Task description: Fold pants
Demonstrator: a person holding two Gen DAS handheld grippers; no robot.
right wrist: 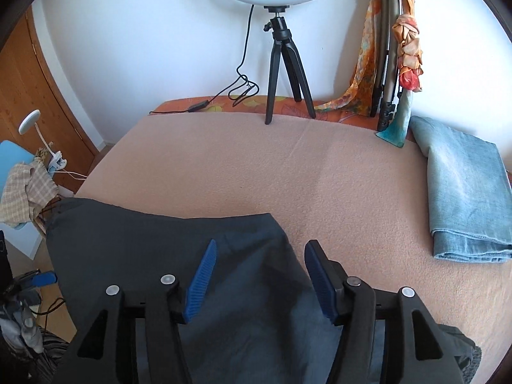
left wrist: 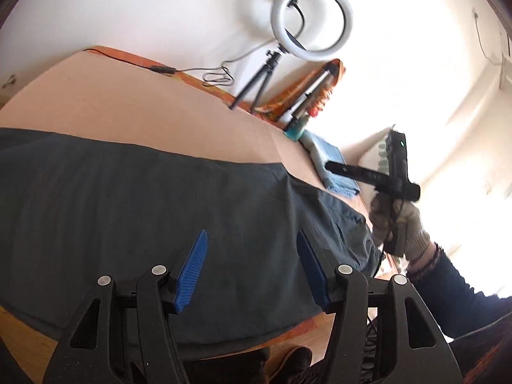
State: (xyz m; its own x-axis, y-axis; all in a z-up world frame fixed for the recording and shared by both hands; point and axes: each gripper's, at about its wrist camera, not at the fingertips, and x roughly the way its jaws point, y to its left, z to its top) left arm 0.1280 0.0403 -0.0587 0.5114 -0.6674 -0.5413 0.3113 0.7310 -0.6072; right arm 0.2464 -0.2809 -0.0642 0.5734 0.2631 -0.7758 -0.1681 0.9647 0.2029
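Dark grey pants (right wrist: pixel 179 256) lie spread on the table's pink blanket (right wrist: pixel 256 166), reaching its near and left edges. In the right wrist view my right gripper (right wrist: pixel 260 249) hovers open just above the pants' right part, nothing between its blue pads. In the left wrist view the pants (left wrist: pixel 144 208) fill the lower middle. My left gripper (left wrist: pixel 252 240) stands open over them, its pads apart and clear of the cloth. A gloved hand (left wrist: pixel 396 224) at the right holds the other gripper's black body beyond the pants' right end.
Folded light-blue jeans (right wrist: pixel 464 192) lie at the table's right side. A ring light on a black tripod (right wrist: pixel 284 64) stands at the back edge. A folded tripod draped with an orange scarf (right wrist: pixel 390 48) leans on the wall. A chair with cloths (right wrist: pixel 22 185) stands left.
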